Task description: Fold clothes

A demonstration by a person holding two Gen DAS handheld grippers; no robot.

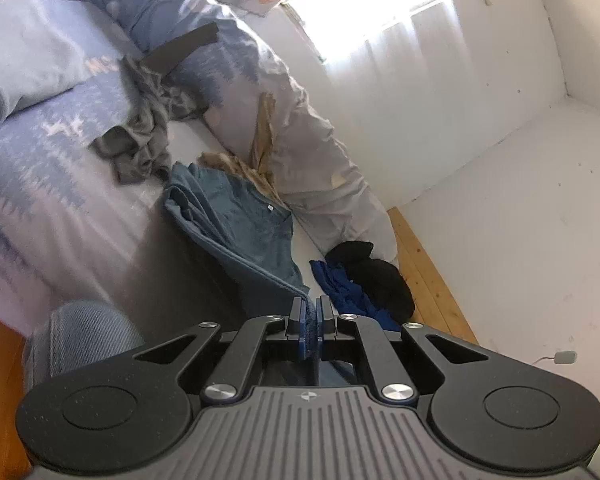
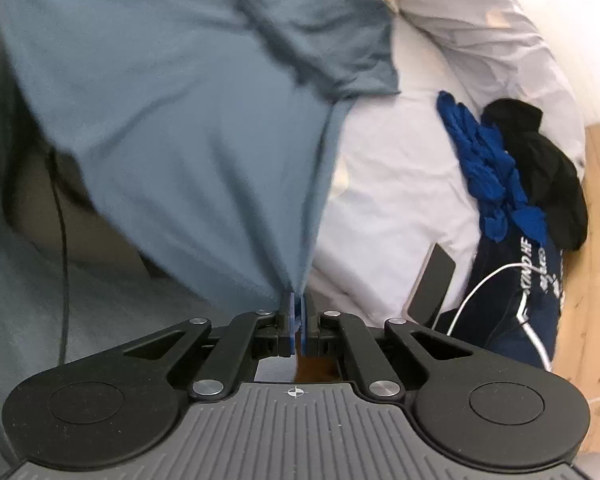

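Your left gripper [image 1: 310, 312] is pinched tight on the hem corner of the teal T-shirt [image 1: 236, 232], cloth bunched between the blue pads. Your right gripper [image 2: 298, 312] is likewise clamped on another corner of the same shirt [image 2: 172, 92], the fabric rising from the pads in a taut fan.

Shirt position: half lifted off the bed [image 1: 72, 216]. In the left wrist view its long axis runs from your gripper at the near edge of the bed toward the collar end, which lies on the white sheet close to the rumpled duvet [image 1: 284, 92] along the wall-side edge. The small white neck label faces up there. In the right wrist view one short sleeve [image 2: 352, 60] hangs out toward the wall-side edge, and the body spreads wide and blurred.

Other items on the bed: a grey garment [image 1: 140, 136] heaped near the pillow [image 1: 36, 52]; a blue garment [image 2: 488, 168] touching a black garment [image 2: 548, 164] at the wooden bed edge [image 2: 596, 216]; a navy printed garment [image 2: 528, 292] with a white cable [image 2: 484, 284] over it; a dark tablet [image 2: 432, 284] beside it.
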